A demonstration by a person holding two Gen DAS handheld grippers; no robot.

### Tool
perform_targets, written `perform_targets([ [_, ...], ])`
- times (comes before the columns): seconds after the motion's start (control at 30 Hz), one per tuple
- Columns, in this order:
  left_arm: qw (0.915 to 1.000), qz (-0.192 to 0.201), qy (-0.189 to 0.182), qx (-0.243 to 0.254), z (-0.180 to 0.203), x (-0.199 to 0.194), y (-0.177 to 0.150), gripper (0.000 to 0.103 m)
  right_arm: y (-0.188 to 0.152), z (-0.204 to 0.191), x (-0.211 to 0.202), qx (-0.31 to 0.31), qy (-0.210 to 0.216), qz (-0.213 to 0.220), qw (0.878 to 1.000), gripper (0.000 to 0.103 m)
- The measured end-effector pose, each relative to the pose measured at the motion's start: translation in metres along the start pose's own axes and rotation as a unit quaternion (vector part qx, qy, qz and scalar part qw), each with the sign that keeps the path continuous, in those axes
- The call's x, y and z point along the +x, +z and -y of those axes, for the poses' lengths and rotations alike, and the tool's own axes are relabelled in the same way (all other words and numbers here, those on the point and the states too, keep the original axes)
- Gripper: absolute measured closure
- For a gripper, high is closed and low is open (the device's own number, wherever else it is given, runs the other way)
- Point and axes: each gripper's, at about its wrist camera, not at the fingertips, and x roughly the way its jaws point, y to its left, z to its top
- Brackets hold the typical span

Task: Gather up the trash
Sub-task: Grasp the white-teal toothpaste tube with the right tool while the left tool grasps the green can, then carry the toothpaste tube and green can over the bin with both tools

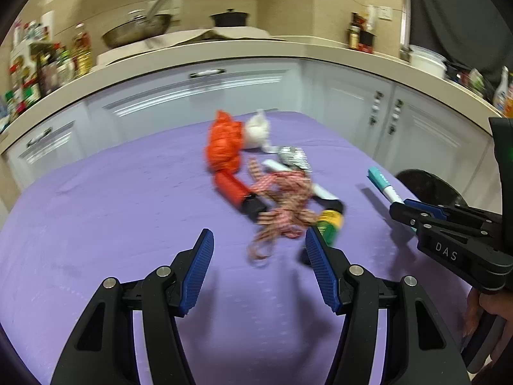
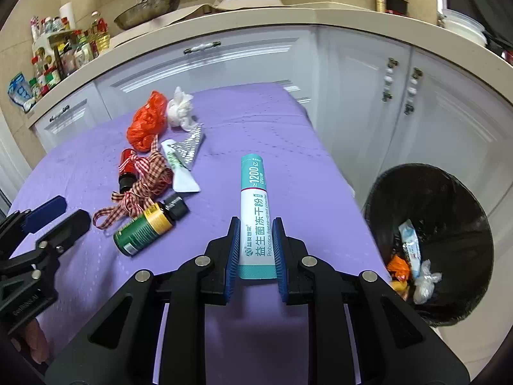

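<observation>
Clamped in my right gripper, low centre of the right view, is the teal-and-white sachet, pointing up-frame over the purple cloth. At right sits the black bin with wrappers inside. My left gripper hangs with fingers apart, just short of the checked ribbon and green bottle.

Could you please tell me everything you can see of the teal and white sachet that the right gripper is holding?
The sachet is a long, narrow stick pack, glossy like plastic film, teal at both ends and white between, printed with "1200", Chinese characters and "Probiotics freeze-dried powder". The right gripper is shut on its lower part, blue pads pressing both long edges. It points forward, lifted above the purple cloth, left of the black bin.
</observation>
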Motion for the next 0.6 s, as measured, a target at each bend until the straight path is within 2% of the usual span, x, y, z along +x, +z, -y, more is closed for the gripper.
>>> perform_targets([
  [0.13, 0.9997, -0.005, -0.017, 0.017, 0.016, 0.006, 0.002, 0.047, -0.006, 0.013, -0.010, 0.011, -0.002, 0.006, 1.000, 0.083],
  [0.3, 0.9985, -0.029, -0.033, 0.034, 0.031, 0.020, 0.002, 0.063, -0.012, 0.029, -0.017, 0.025, -0.001, 0.011, 1.000, 0.083],
  [0.53, 0.9961, -0.061, -0.041, 0.048, 0.043, 0.036, 0.000, 0.065, -0.018, 0.045, -0.019, 0.039, 0.003, 0.011, 0.999, 0.083],
  [0.6, 0.9956, -0.065, -0.040, 0.054, 0.046, 0.038, 0.001, 0.076, -0.019, 0.047, -0.020, 0.041, 0.003, 0.012, 0.999, 0.083],
])
